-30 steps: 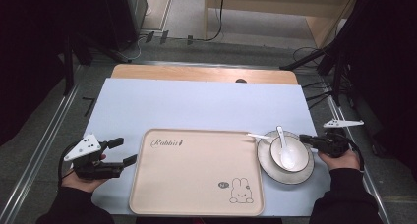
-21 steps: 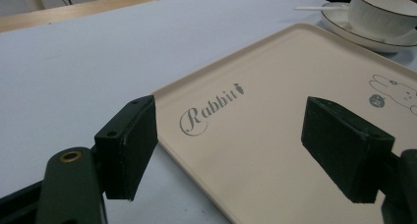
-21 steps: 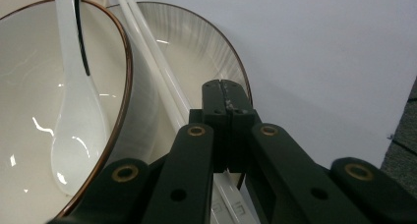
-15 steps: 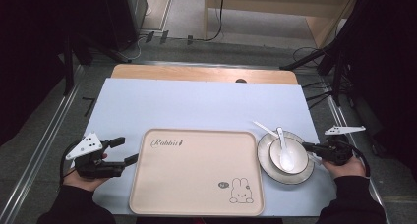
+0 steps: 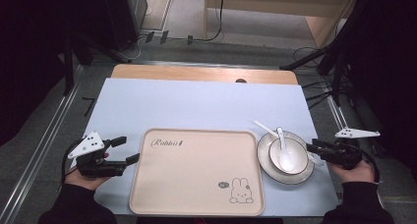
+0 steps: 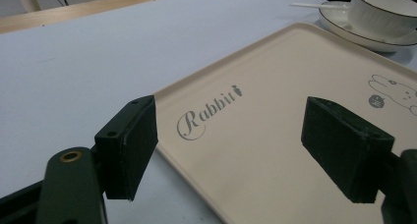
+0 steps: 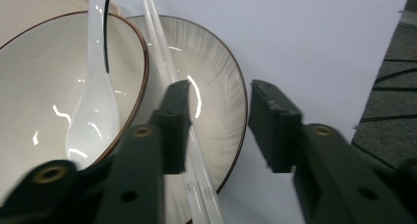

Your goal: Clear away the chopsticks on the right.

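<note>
Presently the right gripper (image 5: 312, 149) sits at the right edge of the plate (image 7: 216, 81), jaws parted and just opening, pads pressing on nothing; the plate's rim passes between them. White chopsticks (image 7: 164, 62) lie across the plate beside the near jaw. Bowl (image 5: 287, 155) stands on the plate, white spoon (image 7: 93, 111) resting inside it. Left gripper (image 5: 129, 150) held wide open and empty at the left edge of the beige tray (image 5: 196, 175), on the pale blue table (image 5: 196, 106).
</note>
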Action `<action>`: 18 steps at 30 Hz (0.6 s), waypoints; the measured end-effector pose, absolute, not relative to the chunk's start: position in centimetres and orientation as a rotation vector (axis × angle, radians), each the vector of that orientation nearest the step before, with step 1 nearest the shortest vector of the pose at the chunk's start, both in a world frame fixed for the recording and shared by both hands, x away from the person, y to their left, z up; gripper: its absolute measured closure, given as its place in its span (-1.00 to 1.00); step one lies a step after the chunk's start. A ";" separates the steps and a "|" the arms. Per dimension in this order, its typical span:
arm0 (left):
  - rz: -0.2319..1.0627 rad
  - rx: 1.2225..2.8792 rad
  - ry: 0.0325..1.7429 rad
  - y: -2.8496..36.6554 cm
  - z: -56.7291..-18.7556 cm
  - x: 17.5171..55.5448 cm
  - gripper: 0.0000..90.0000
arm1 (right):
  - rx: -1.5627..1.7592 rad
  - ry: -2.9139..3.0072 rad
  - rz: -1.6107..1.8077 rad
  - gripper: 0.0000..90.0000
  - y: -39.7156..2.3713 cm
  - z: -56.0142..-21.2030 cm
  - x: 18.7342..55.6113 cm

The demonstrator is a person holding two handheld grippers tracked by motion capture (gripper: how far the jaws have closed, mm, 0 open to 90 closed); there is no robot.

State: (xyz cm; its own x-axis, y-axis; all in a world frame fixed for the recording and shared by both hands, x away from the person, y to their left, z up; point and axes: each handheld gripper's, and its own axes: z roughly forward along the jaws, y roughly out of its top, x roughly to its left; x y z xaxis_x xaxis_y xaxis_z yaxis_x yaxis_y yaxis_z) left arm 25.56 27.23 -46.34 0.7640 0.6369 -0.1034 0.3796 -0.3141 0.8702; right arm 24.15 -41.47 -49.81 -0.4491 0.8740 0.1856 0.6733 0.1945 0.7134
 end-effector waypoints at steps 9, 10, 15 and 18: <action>0.320 1.942 0.772 27.3 -46.3 25.6 -0.51 | 1.425 2.329 1.053 0.58 -40.4 -50.7 24.7; 0.320 1.942 0.774 27.3 -46.3 25.5 -0.51 | 1.430 2.329 1.058 0.62 -40.4 -50.7 24.7; 0.320 1.944 0.771 27.3 -46.4 25.6 -0.51 | 1.443 2.345 1.048 0.77 -40.4 -51.0 25.2; 0.320 1.944 0.772 27.3 -46.4 25.6 -0.51 | 1.437 2.380 1.042 0.78 -40.4 -51.4 25.7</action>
